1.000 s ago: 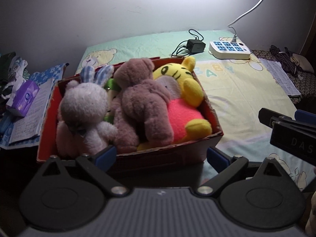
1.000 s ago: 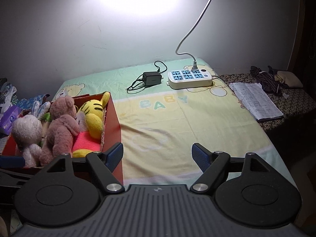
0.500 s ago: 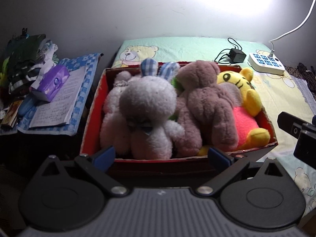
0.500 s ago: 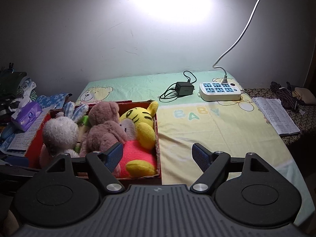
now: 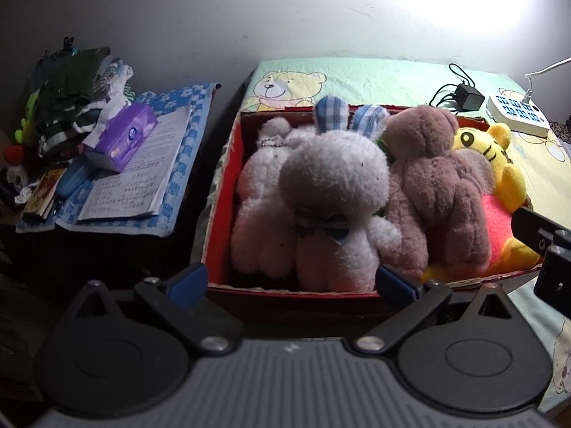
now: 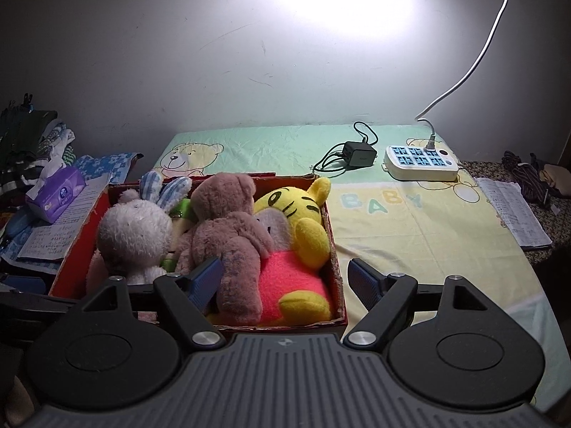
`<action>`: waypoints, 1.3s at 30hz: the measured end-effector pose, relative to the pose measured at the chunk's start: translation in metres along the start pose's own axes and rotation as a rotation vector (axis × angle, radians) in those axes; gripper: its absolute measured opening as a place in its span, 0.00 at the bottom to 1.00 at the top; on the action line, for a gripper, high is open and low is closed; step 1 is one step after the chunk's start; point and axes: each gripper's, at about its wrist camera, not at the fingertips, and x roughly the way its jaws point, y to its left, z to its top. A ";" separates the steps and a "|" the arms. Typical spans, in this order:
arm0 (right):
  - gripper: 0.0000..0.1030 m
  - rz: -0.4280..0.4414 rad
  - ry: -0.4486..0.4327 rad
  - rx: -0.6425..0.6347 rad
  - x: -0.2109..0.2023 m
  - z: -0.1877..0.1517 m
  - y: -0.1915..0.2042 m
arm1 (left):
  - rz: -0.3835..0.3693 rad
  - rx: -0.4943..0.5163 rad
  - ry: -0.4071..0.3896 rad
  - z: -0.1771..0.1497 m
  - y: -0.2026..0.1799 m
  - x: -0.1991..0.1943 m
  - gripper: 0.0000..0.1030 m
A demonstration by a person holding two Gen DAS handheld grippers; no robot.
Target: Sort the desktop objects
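Observation:
A red cardboard box sits on the bear-print cloth, packed with plush toys: a white rabbit with plaid ears, a brown bear and a yellow tiger in pink. My left gripper hangs open at the box's near wall, in front of the rabbit. My right gripper is open too, straddling the box's near right corner over the tiger's body. Neither holds anything. The right gripper's body shows at the left wrist view's right edge.
Left of the box lie a purple tissue pack, an open notebook on blue checked cloth and piled clothes. Behind are a black charger and a white power strip. Papers lie at the far right.
Both grippers have swung left and come closer to the box; it now fills more of each view. The toys have not moved and both sets of jaws stay open.

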 end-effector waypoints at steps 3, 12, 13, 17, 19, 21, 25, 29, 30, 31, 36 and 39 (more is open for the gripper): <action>0.78 -0.009 0.007 -0.009 0.003 0.001 0.006 | -0.003 -0.006 0.001 0.002 0.004 0.000 0.98; 0.84 -0.006 0.064 0.043 0.014 0.015 0.008 | -0.006 0.004 0.072 0.015 0.008 0.009 0.98; 0.84 -0.002 0.064 0.046 0.015 0.017 0.009 | -0.003 0.008 0.075 0.016 0.008 0.010 0.98; 0.86 -0.002 0.060 0.031 0.017 0.020 0.014 | -0.006 0.012 0.099 0.018 0.008 0.017 0.98; 0.86 0.000 0.076 0.028 0.020 0.021 0.014 | -0.012 0.004 0.116 0.019 0.009 0.021 0.98; 0.86 0.006 0.093 0.026 0.024 0.022 0.015 | -0.012 -0.001 0.124 0.019 0.010 0.023 0.98; 0.86 0.020 0.102 0.028 0.026 0.022 0.014 | -0.009 0.008 0.118 0.021 0.009 0.025 0.98; 0.86 0.015 0.112 0.030 0.032 0.022 0.013 | -0.011 0.014 0.119 0.024 0.007 0.028 0.98; 0.86 0.015 0.115 0.033 0.033 0.022 0.012 | -0.012 0.012 0.120 0.024 0.007 0.029 0.98; 0.86 0.014 0.116 0.035 0.034 0.022 0.012 | -0.010 0.010 0.122 0.025 0.007 0.030 0.98; 0.86 0.016 0.125 0.031 0.039 0.023 0.011 | -0.015 0.009 0.130 0.027 0.008 0.035 0.98; 0.86 0.020 0.130 0.024 0.043 0.024 0.012 | -0.016 0.012 0.131 0.028 0.007 0.038 0.98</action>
